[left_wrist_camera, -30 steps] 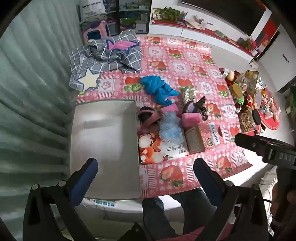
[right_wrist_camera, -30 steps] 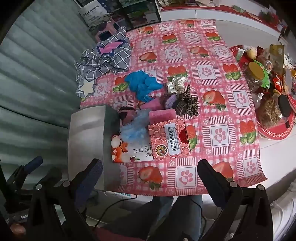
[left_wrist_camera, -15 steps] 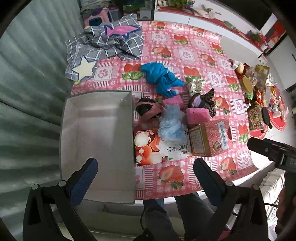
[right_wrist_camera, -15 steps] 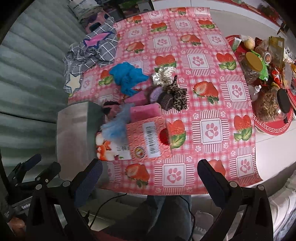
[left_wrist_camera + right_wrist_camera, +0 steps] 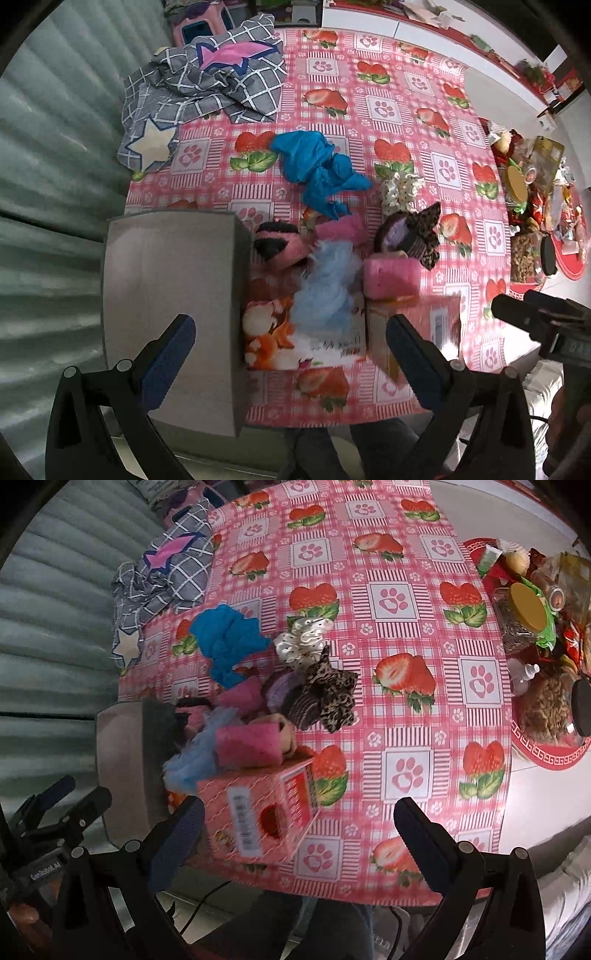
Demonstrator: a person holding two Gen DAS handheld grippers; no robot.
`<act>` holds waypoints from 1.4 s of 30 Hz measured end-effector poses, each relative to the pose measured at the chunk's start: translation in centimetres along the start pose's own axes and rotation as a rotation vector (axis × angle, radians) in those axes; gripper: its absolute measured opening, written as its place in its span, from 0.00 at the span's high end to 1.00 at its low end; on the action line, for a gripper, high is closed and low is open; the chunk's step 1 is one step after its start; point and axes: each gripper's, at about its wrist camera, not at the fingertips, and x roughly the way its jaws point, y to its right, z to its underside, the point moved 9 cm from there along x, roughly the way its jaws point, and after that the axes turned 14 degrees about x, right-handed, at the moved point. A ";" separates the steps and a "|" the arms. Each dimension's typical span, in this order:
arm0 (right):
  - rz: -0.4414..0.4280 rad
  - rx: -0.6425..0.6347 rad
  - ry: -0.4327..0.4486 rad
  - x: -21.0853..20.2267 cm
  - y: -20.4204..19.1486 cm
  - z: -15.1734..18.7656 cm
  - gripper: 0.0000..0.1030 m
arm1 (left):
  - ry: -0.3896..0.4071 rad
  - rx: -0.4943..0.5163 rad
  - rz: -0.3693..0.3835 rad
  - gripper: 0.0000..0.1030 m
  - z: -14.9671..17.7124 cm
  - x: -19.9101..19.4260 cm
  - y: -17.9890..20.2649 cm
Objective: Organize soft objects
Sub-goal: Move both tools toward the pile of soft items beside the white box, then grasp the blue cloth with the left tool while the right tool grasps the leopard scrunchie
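A heap of soft things lies mid-table: a blue cloth (image 5: pixel 317 170), a light-blue mesh puff (image 5: pixel 327 291), a pink sponge (image 5: pixel 391 277), a pink-and-black plush (image 5: pixel 279 242), a white dotted scrunchie (image 5: pixel 400 188) and a leopard scrunchie (image 5: pixel 332 698). A grey open box (image 5: pixel 166 295) stands at the table's left front edge. My left gripper (image 5: pixel 288 354) hangs open above the box's right wall and a cartoon tissue pack (image 5: pixel 277 343). My right gripper (image 5: pixel 299 834) is open over a pink carton (image 5: pixel 258 805), touching nothing.
A grey checked star-print cloth (image 5: pixel 207 85) lies at the far left of the pink strawberry tablecloth (image 5: pixel 402 602). Jars, snacks and a red tray (image 5: pixel 546 753) crowd the right edge. A corrugated grey wall runs along the left. The person's legs show below the table edge.
Both grippers have moved forward and lower toward the table; the heap and pink carton appear larger and nearer. Both stay open and nothing on the table has shifted.
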 end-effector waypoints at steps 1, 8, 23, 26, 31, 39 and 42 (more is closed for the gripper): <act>0.004 0.001 -0.008 0.3 0.2 -0.3 0.00 | -0.004 0.003 -0.013 0.00 -0.2 0.2 -0.1; 0.019 -0.039 -0.039 2.1 0.8 -2.7 0.00 | -0.037 0.019 0.013 0.00 -3.5 1.9 0.7; 0.114 0.013 -0.034 8.8 3.9 -9.4 0.00 | -0.076 -0.072 0.044 0.00 -12.8 11.5 -2.3; 0.090 0.016 -0.054 10.2 3.5 -9.8 0.00 | -0.084 -0.073 0.049 0.00 -14.4 13.7 -2.1; 0.099 0.002 -0.063 12.1 2.9 -9.9 0.00 | -0.123 -0.118 0.036 0.00 -16.3 17.1 -3.1; 0.077 -0.001 -0.094 15.1 1.7 -10.7 0.00 | -0.179 -0.133 0.017 0.00 -17.5 21.4 -2.9; 0.044 0.019 -0.120 16.0 1.3 -10.6 0.00 | -0.186 -0.159 0.055 0.12 -17.5 22.1 -3.0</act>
